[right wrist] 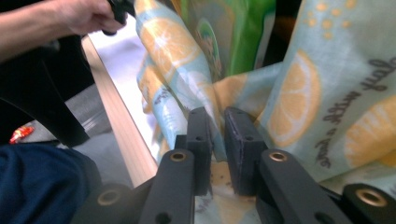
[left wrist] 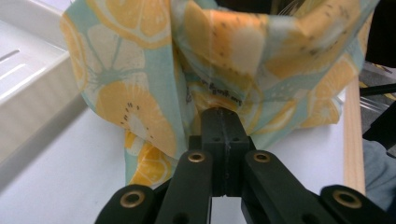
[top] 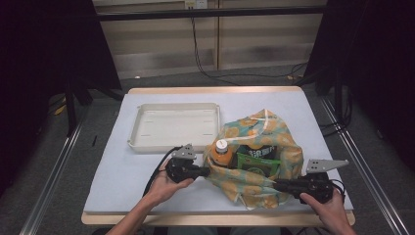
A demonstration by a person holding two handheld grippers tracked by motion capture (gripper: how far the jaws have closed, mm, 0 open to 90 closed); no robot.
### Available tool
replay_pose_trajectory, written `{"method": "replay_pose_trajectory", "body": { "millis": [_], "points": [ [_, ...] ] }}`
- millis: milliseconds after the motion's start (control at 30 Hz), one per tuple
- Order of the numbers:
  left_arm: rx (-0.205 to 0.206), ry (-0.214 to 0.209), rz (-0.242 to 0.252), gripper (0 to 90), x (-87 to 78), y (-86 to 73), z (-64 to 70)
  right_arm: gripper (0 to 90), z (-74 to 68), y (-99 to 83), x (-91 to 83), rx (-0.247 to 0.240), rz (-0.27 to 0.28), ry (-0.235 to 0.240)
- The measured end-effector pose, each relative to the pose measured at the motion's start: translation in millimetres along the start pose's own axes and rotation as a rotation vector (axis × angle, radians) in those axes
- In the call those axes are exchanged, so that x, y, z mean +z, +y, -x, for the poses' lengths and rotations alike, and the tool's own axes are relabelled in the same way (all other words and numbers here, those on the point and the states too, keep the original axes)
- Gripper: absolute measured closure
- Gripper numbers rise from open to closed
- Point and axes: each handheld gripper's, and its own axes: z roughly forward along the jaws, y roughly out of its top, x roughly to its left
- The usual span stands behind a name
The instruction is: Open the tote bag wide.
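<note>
In the high view, a fabric bag (top: 257, 156) printed with orange slices is seen on the white table cover (top: 122, 171), at the right of the middle and just beside a cream tray (top: 173, 126). Its mouth is held apart: the left gripper (top: 206, 171) is set at the bag's left edge and the right gripper (top: 275, 184) at its near right edge. Inside the bag an orange bottle (top: 221, 152) with a white cap, a dark packet (top: 258, 150) and a green packet (top: 258, 164) are seen.

In the left gripper view, the two black jaws are pressed together with a fold of the bag (left wrist: 210, 60) pinched between their tips. The tray wall (left wrist: 32, 107) is seen at the left, and the wooden table edge (left wrist: 353, 135) at the right.

In the right gripper view, the jaws are closed on a fold of the bag's cloth (right wrist: 289, 102), which is clamped in the narrow gap between them. The green packet (right wrist: 243, 32) is visible inside the bag above, and the person's other hand (right wrist: 79, 16) is seen at the upper left, beyond the table edge (right wrist: 121, 121).
</note>
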Motion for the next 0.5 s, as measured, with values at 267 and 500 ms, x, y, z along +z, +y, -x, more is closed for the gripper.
{"method": "replay_pose_trajectory", "body": {
  "millis": [267,500],
  "points": [
    [0.003,0.0,-0.027,90.0,10.2,-6.2,-3.8,84.3,4.9,-5.8,7.2,-0.014,-0.054,-0.039],
    [-0.003,0.005,-0.045,90.0,14.8,-9.3,-7.0,80.4,1.0,-5.7,8.8,-0.03,-0.067,-0.041]
  ]
}}
